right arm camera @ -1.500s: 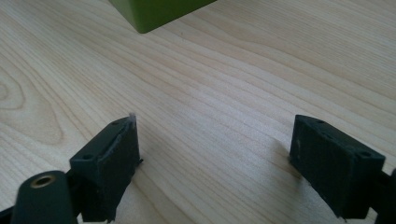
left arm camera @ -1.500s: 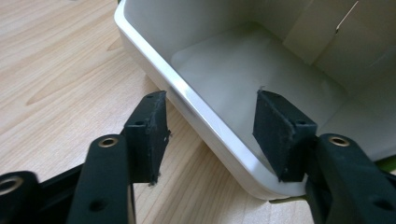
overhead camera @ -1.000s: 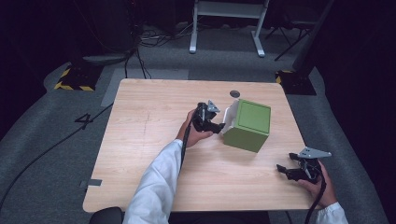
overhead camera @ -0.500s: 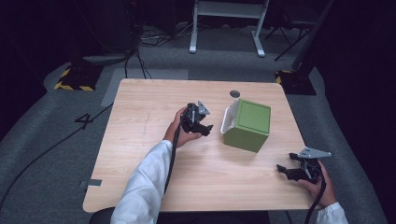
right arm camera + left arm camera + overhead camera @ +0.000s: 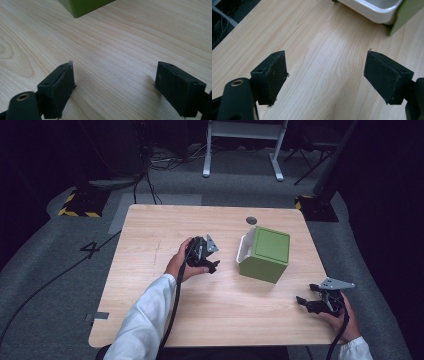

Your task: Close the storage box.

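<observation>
box: we see the green box (image 5: pixel 265 254) on its side on the wooden table (image 5: pixel 160 230), right of middle, its white inner rim (image 5: pixel 244 251) facing our left gripper; a small dark disc (image 5: pixel 251 220) lies on the table just beyond it.
left gripper: our left gripper (image 5: pixel 206 259) has come away from the box. a second ago it was right up against the white rim; now it sits near the box but clearly apart, bare wood between them.
left jaws: released. they have just been opening and now stand wide, and in the left gripper view we see only table grain between the two black pads (image 5: pixel 275 72), with the white rim (image 5: pixel 372 7) up at the top edge, out of their reach.
right gripper: our right gripper (image 5: pixel 306 301) rests low near the table's right front corner, well apart from the box, where it was a second ago.
right jaws: released too. the right gripper view shows the pads (image 5: pixel 62 82) spread with bare wood between them and a green corner of the box (image 5: pixel 82 6) farther off.
change: we have let go of the box and backed the left hand off to the left; the box looks to lie just as it did.
meaning: we judge the placing or tipping of the box finished, since nothing grips it now.
next: either hand is free; any further move on the box would call for a fresh approach.
</observation>
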{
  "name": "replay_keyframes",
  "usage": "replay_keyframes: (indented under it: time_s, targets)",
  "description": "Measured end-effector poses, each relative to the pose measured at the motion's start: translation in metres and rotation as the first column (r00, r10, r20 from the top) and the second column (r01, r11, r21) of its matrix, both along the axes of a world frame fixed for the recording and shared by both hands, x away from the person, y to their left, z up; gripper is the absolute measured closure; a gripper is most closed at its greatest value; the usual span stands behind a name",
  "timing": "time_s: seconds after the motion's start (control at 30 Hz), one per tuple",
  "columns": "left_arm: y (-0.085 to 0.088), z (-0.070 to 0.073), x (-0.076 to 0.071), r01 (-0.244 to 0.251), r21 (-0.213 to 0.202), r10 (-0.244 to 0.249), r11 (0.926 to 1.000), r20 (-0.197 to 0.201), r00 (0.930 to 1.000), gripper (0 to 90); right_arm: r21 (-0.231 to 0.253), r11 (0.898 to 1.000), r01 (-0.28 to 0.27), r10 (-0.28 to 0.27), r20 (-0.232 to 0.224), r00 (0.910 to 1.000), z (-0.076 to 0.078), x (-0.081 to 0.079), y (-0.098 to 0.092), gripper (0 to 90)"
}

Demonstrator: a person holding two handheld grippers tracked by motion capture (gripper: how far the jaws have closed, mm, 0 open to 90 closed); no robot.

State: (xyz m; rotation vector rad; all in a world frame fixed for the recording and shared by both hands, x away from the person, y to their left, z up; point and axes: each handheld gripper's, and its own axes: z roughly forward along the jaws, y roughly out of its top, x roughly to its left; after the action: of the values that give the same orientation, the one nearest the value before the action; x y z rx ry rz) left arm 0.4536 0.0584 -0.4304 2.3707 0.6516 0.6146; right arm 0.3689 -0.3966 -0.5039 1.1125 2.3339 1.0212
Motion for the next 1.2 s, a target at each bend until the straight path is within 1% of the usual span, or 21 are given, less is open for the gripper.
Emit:
replay_keyframes:
  time_s: [0.03, 0.1, 0.13, 0.17, 0.27, 0.3, 0.37, 0.4, 0.43, 0.47, 0.53, 0.6, 0.83, 0.87, 0.93, 0.97, 1.0, 1.03, 1.13, 1.17, 1.2]
  targets:
    - [0.001, 0.000, -0.003, 0.003, 0.014, -0.003, 0.9999, 0.015, 0.9999, 19.1, -0.001, 1.000, 0.000, 0.000, 0.002, 1.0000, 0.000, 0.000, 0.000, 15.8]
    - [0.005, 0.000, -0.008, 0.007, 0.027, -0.007, 0.9996, 0.019, 0.9998, 19.2, -0.001, 1.000, 0.000, 0.000, 0.001, 1.0000, 0.000, 0.000, 0.000, 15.8]
    - [0.008, 0.000, -0.013, 0.007, 0.042, -0.008, 0.9991, 0.025, 0.9996, 19.1, 0.000, 1.000, 0.000, 0.000, 0.000, 1.0000, 0.000, 0.000, 0.000, 15.8]
    - [0.008, 0.000, -0.013, 0.007, 0.042, -0.008, 0.9991, 0.025, 0.9996, 19.1, 0.000, 1.000, 0.000, 0.000, 0.000, 1.0000, 0.000, 0.000, 0.000, 15.8]
    - [0.014, -0.001, -0.020, 0.004, 0.055, -0.006, 0.9985, 0.029, 0.9996, 19.1, 0.000, 1.000, 0.000, 0.000, 0.000, 1.0000, 0.000, 0.000, 0.000, 15.8]
    - [0.018, -0.002, -0.025, -0.004, 0.059, 0.003, 0.9983, 0.031, 0.9995, 19.1, 0.000, 1.000, 0.000, 0.000, 0.001, 1.0000, 0.000, 0.000, 0.000, 15.8]
    - [0.020, -0.003, -0.026, -0.005, 0.062, 0.003, 0.9981, 0.036, 0.9994, 19.2, -0.001, 1.000, 0.000, 0.000, 0.001, 1.0000, 0.000, 0.000, 0.000, 15.8]
    - [0.022, -0.005, -0.028, -0.010, 0.071, 0.007, 0.9974, 0.034, 0.9994, 19.2, -0.001, 1.000, 0.000, 0.000, 0.001, 1.0000, 0.000, 0.000, 0.000, 15.8]
    - [0.024, -0.006, -0.031, -0.012, 0.087, 0.009, 0.9961, 0.041, 0.9991, 19.0, 0.000, 1.000, 0.000, 0.000, 0.000, 1.0000, 0.000, 0.000, 0.000, 15.8]
    - [0.026, -0.007, -0.033, -0.014, 0.093, 0.009, 0.9956, 0.047, 0.9989, 19.0, 0.000, 1.000, 0.000, 0.000, 0.000, 1.0000, 0.000, 0.000, 0.000, 15.8]
    - [0.031, -0.007, -0.036, -0.012, 0.094, 0.008, 0.9955, 0.044, 0.9990, 18.7, 0.000, 1.000, 0.000, 0.000, 0.002, 1.0000, 0.000, 0.000, 0.000, 15.8]
    - [0.036, -0.009, -0.040, -0.020, 0.081, 0.016, 0.9965, 0.039, 0.9991, 18.4, -0.001, 1.000, 0.002, -0.002, 0.001, 1.0000, 0.000, 0.000, 0.000, 15.8]
    - [0.056, -0.018, -0.056, -0.048, 0.105, 0.044, 0.9933, 0.038, 0.9983, 18.1, 0.001, 1.000, 0.002, -0.002, -0.001, 1.0000, 0.000, 0.000, 0.000, 15.8]
    - [0.063, -0.019, -0.059, -0.054, 0.114, 0.051, 0.9920, 0.029, 0.9983, 18.0, 0.001, 1.000, 0.002, -0.002, 0.000, 1.0000, 0.000, 0.000, 0.000, 15.8]
    - [0.067, -0.019, -0.060, -0.057, 0.109, 0.053, 0.9924, 0.036, 0.9979, 18.0, 0.001, 1.000, 0.002, -0.002, 0.000, 1.0000, 0.000, 0.000, 0.000, 15.8]
    - [0.071, -0.019, -0.062, -0.061, 0.117, 0.057, 0.9913, 0.040, 0.9976, 18.0, 0.001, 1.000, 0.002, -0.002, 0.000, 1.0000, 0.000, 0.000, 0.000, 15.8]
    - [0.078, -0.021, -0.066, -0.071, 0.123, 0.067, 0.9899, 0.041, 0.9969, 18.1, 0.001, 1.000, 0.002, -0.002, 0.000, 1.0000, 0.000, 0.000, 0.000, 15.8]
    - [0.078, -0.021, -0.066, -0.071, 0.123, 0.067, 0.9899, 0.041, 0.9969, 18.1, 0.001, 1.000, 0.002, -0.002, 0.000, 1.0000, 0.000, 0.000, 0.000, 15.8]
    - [0.093, -0.026, -0.072, -0.100, 0.109, 0.098, 0.9890, 0.019, 0.9950, 17.7, 0.000, 1.000, 0.002, -0.002, 0.000, 1.0000, 0.000, 0.000, 0.000, 15.8]
    - [0.093, -0.026, -0.072, -0.100, 0.109, 0.098, 0.9890, 0.019, 0.9950, 17.6, 0.000, 1.000, 0.002, -0.002, 0.000, 1.0000, 0.000, 0.000, 0.000, 15.8]
    - [0.099, -0.029, -0.075, -0.112, 0.111, 0.111, 0.9874, 0.018, 0.9937, 17.7, 0.000, 1.000, 0.002, -0.002, 0.000, 1.0000, 0.000, 0.000, 0.000, 15.8]
